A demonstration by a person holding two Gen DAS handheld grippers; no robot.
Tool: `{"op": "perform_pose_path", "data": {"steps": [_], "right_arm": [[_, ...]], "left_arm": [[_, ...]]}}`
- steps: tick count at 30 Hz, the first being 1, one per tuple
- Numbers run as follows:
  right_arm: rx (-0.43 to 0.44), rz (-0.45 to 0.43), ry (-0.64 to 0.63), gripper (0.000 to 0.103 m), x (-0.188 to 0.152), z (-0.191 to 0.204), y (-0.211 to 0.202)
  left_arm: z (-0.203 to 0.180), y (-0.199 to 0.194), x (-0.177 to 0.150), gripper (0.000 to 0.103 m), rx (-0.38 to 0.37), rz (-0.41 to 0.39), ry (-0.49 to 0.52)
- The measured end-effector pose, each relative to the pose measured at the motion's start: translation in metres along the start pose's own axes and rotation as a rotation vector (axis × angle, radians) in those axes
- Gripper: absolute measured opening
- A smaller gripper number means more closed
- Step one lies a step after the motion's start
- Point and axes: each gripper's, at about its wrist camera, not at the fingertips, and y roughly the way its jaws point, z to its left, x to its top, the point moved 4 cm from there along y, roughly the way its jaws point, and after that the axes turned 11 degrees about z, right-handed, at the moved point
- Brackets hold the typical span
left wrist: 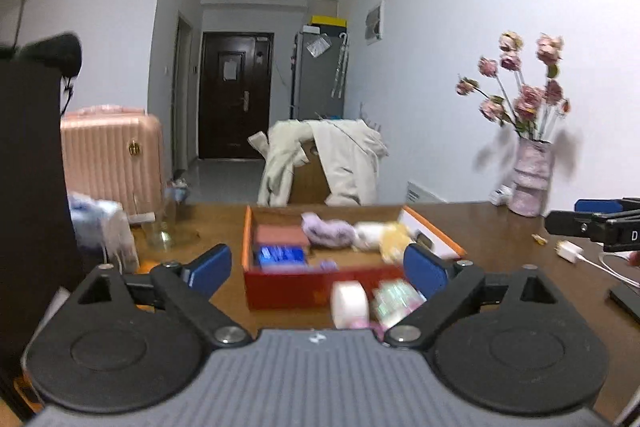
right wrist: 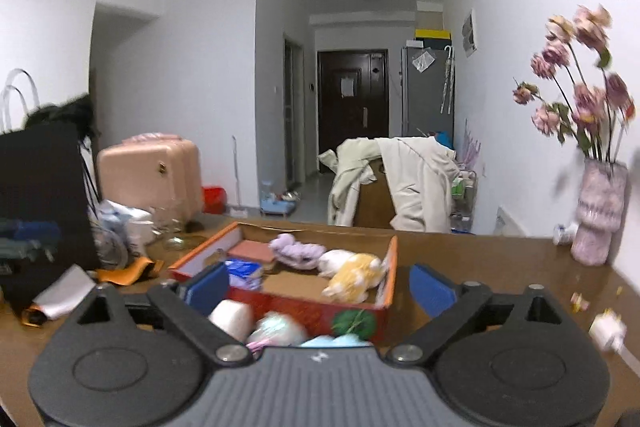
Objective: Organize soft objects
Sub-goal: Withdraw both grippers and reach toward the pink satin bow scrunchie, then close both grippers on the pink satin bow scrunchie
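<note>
Both grippers, left [left wrist: 318, 269] and right [right wrist: 320, 289], gape empty over the brown table [left wrist: 500, 259]. Ahead sits the red box [right wrist: 304, 307]; beyond it, a hallway door [right wrist: 352, 99]. A vase [right wrist: 598, 215] stands right.

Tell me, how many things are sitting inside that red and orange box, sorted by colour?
Inside the red and orange cardboard box, as far as the blur allows:
Lilac fluffy soft toy: 1
White and yellow plush animal: 1
Blue and white soft packet: 1
Salmon-pink flat rectangular block: 1
Total: 4
The white roll and pastel packets in front lie outside it.
</note>
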Motion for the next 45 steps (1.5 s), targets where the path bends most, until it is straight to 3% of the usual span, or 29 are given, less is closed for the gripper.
{"op": "perform_pose_path", "data": {"steps": [6, 10, 22, 26, 29, 31, 34, 41, 44, 45], "right_arm": [[-0.069, 0.001, -0.055, 0.102, -0.061, 0.027, -0.025], [-0.022, 0.045, -0.058, 0.102, -0.084, 0.035, -0.03], [-0.024, 0.102, -0.047, 0.101, -0.083, 0.029, -0.004], [-0.004, 0.13, -0.017, 0.096, -0.079, 0.021, 0.014], [0.03, 0.162, 0.013, 0.084, -0.076, 0.018, 0.036], [0.05, 0.188, 0.044, 0.08, -0.073, 0.016, 0.054], [0.08, 0.212, 0.075, 0.068, -0.067, 0.014, 0.082], [0.128, 0.272, 0.136, 0.05, -0.064, 0.015, 0.142], [0.15, 0.311, 0.148, 0.039, -0.069, 0.017, 0.16], [0.154, 0.316, 0.152, 0.037, -0.07, 0.017, 0.164]], "left_arm": [[-0.007, -0.029, -0.052, 0.098, 0.027, 0.018, -0.011], [-0.008, -0.036, -0.065, 0.1, 0.021, 0.035, 0.013], [-0.014, 0.0, -0.063, 0.1, -0.009, 0.086, 0.03], [-0.013, 0.026, -0.06, 0.1, -0.036, 0.12, 0.018], [-0.013, 0.053, -0.057, 0.089, -0.071, 0.155, 0.0], [-0.012, 0.075, -0.057, 0.073, -0.096, 0.19, -0.019], [-0.005, 0.111, -0.058, 0.063, -0.116, 0.251, -0.068], [0.006, 0.161, -0.065, 0.062, -0.172, 0.353, -0.144], [0.009, 0.172, -0.067, 0.052, -0.197, 0.384, -0.155], [0.009, 0.174, -0.068, 0.042, -0.215, 0.393, -0.16]]}}
